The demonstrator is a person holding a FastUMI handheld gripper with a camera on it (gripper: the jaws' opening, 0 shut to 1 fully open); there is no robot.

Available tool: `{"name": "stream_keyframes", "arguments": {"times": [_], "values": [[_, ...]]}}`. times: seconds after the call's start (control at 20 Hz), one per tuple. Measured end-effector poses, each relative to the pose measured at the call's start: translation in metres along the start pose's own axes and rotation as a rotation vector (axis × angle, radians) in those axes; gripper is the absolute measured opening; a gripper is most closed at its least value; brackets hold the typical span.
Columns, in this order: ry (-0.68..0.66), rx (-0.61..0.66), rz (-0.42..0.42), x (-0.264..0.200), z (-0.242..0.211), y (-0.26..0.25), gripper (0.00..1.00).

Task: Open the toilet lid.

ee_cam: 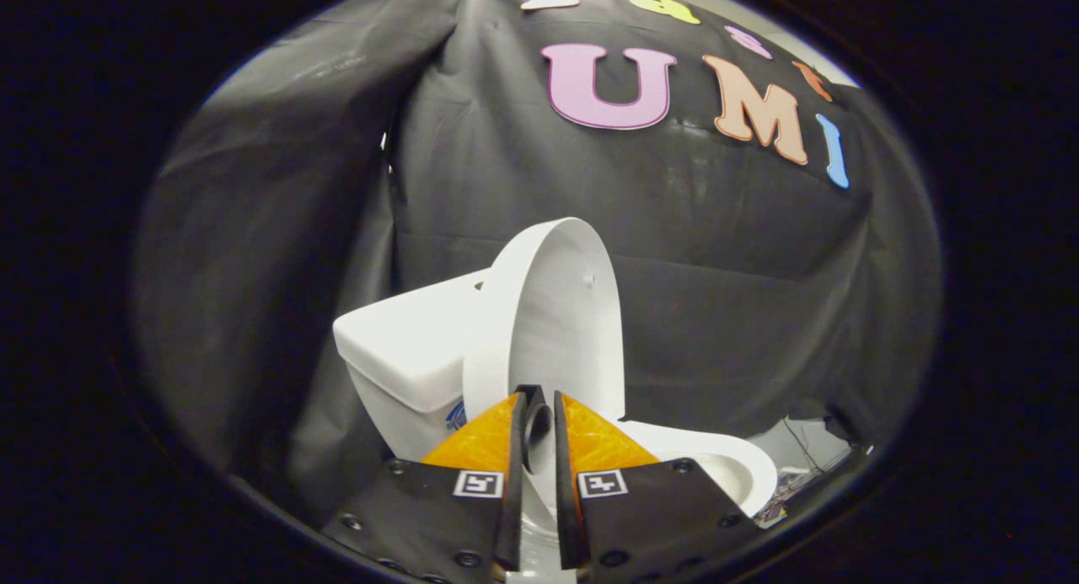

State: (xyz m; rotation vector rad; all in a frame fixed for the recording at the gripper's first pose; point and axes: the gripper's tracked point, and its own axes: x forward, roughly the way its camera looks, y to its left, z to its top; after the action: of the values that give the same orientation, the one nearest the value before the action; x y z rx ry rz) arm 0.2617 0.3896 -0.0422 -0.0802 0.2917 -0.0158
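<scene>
While the toilet lid (552, 314) stands raised, gripper (539, 407) jaws narrowly parted around its edge, blue tank (405, 348) mark unreadable

Light falls from above and somewhat from ten o'clock, leaving the white toilet lid (548, 314) and tank (405, 348) bright, nearly blown out on top. The black cloth wall (716, 314) stays dim, with soft sheen on its folds. Fisheye bending curves everything toward the rim. The gripper (539, 407) fingers, narrowly parted around the lid's edge, look soft and shadowed.

Raised lid (552, 314) blocks just ahead of narrow-gapped jaws, tank (405, 348) behind, open room above.
</scene>
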Motion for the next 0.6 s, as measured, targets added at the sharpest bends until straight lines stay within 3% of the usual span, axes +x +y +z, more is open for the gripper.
{"name": "stream_keyframes", "arguments": {"times": [0.15, 0.35, 0.6], "values": [[0.01, 0.047, 0.073, -0.004, -0.005, 0.003, 0.5], [-0.014, -0.01, 0.076, -0.02, -0.003, -0.007, 0.93], [-0.056, 0.017, 0.043, -0.041, 0.006, -0.031, 0.98]]}}
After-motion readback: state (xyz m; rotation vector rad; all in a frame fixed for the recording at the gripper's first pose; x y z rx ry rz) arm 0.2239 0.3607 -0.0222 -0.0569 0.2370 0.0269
